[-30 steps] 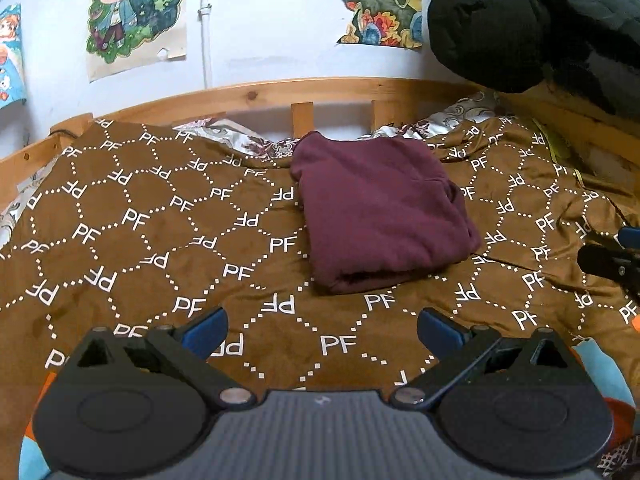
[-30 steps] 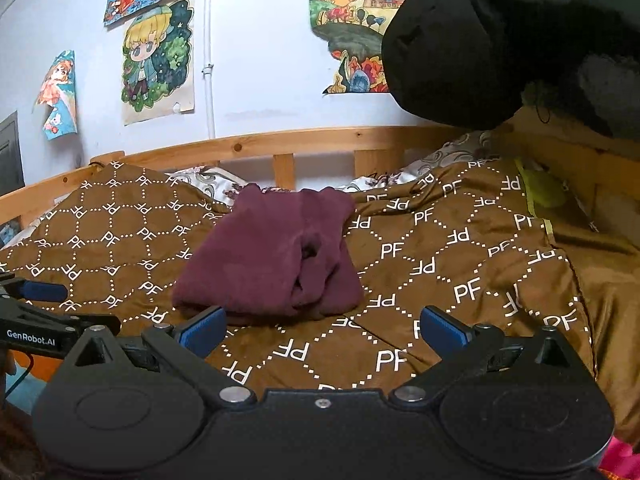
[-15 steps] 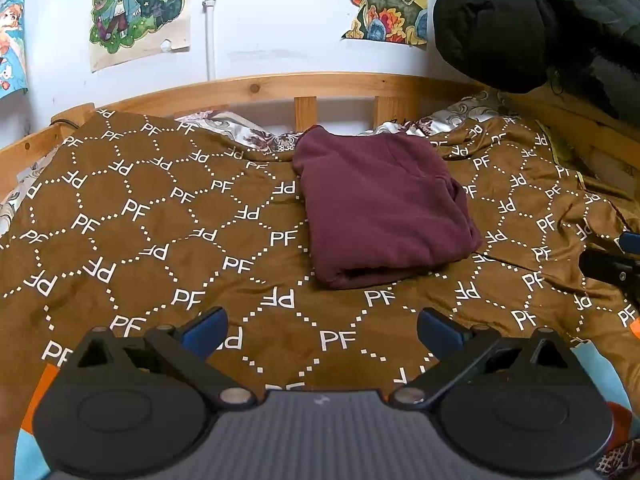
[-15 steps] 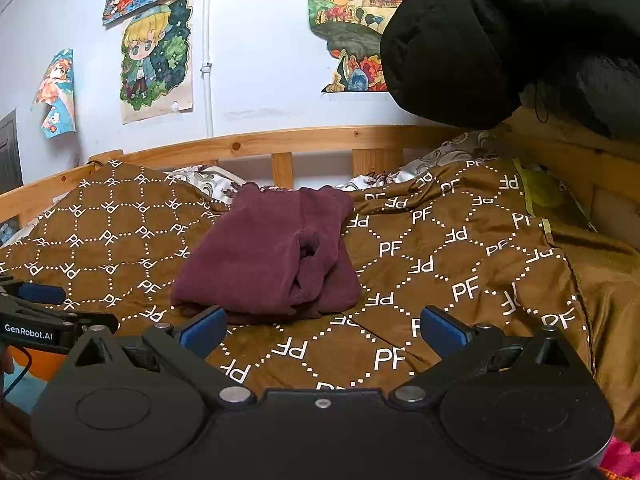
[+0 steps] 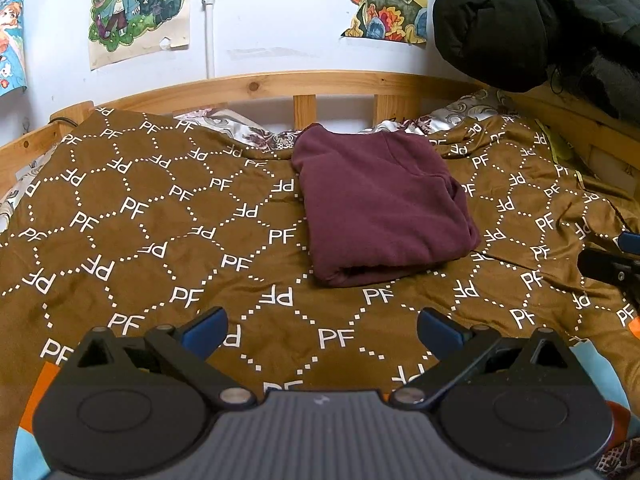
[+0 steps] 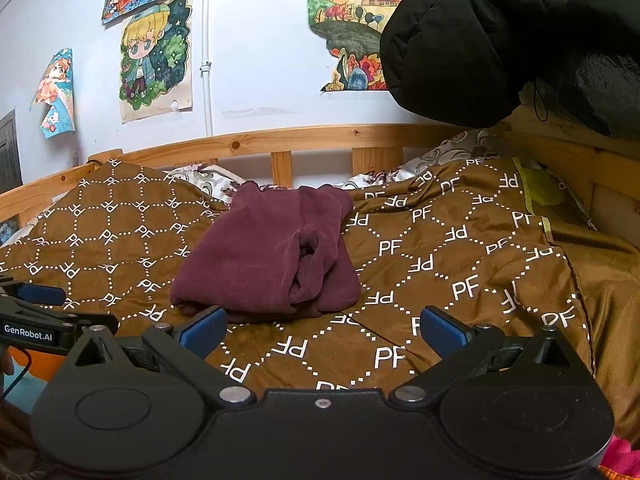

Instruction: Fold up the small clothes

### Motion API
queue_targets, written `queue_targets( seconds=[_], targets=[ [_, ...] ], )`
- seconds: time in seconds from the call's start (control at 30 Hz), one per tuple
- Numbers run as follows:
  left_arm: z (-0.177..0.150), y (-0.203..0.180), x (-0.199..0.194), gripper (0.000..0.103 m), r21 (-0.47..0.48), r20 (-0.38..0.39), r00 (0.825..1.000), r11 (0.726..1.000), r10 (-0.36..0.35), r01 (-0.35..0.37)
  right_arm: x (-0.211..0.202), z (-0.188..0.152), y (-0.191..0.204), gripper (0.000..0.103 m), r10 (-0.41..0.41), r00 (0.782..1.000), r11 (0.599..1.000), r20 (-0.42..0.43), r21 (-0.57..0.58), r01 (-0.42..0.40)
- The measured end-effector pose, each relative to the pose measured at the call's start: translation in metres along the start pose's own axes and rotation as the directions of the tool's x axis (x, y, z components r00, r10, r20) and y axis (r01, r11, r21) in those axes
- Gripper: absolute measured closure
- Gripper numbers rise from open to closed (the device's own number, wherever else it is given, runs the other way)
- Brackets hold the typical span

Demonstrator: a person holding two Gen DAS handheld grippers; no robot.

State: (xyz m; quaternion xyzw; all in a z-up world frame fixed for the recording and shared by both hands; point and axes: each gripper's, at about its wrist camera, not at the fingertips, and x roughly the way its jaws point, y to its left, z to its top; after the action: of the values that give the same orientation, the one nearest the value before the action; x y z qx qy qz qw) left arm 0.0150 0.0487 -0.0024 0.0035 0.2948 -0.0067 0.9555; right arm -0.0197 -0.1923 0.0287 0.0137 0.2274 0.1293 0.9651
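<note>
A maroon garment (image 5: 380, 204) lies folded into a thick rectangle on the brown patterned bedspread (image 5: 160, 240), near the headboard. In the right wrist view the same maroon garment (image 6: 268, 268) shows a bunched fold on its right side. My left gripper (image 5: 322, 328) hovers open over the bedspread, short of the garment's near edge, with nothing between its fingers. My right gripper (image 6: 324, 330) is also open and empty, its left blue pad (image 6: 204, 328) just in front of the garment's near edge. Each gripper shows at the edge of the other's view.
A wooden headboard rail (image 5: 280, 84) runs behind the bed, with posters on the white wall above. A black padded jacket (image 5: 532, 20) hangs at the upper right. A wooden side rail (image 6: 560, 152) borders the bed's right side. A patterned pillow (image 5: 224, 124) peeks out near the headboard.
Both views have drawn back and lifted slightly from the garment. The garment lies as it did, and both grippers stay open.
</note>
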Motion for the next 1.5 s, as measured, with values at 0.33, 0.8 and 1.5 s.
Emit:
queue_targets(
  seconds=[0.33,0.8,1.5],
  targets=[
    [-0.0001,0.0,0.0002,0.001,0.0,-0.001,1.0,1.0,-0.001,0.001,-0.0002,0.0003,0.0,0.001,0.001,1.0,1.0,0.0,0.0,-0.001],
    [-0.0021,-0.0012,0.001,0.001,0.0,-0.004,1.0,1.0,-0.003,0.003,0.0005,-0.0024,-0.0005,0.001,0.003,1.0,1.0,-0.002,-0.001,-0.003],
    [-0.0051,-0.0018,0.0021,0.001,-0.001,-0.014,1.0,1.0,-0.006,0.006,0.0002,-0.0019,0.0003,0.001,0.004,1.0,1.0,-0.004,0.0,-0.004]
  ],
)
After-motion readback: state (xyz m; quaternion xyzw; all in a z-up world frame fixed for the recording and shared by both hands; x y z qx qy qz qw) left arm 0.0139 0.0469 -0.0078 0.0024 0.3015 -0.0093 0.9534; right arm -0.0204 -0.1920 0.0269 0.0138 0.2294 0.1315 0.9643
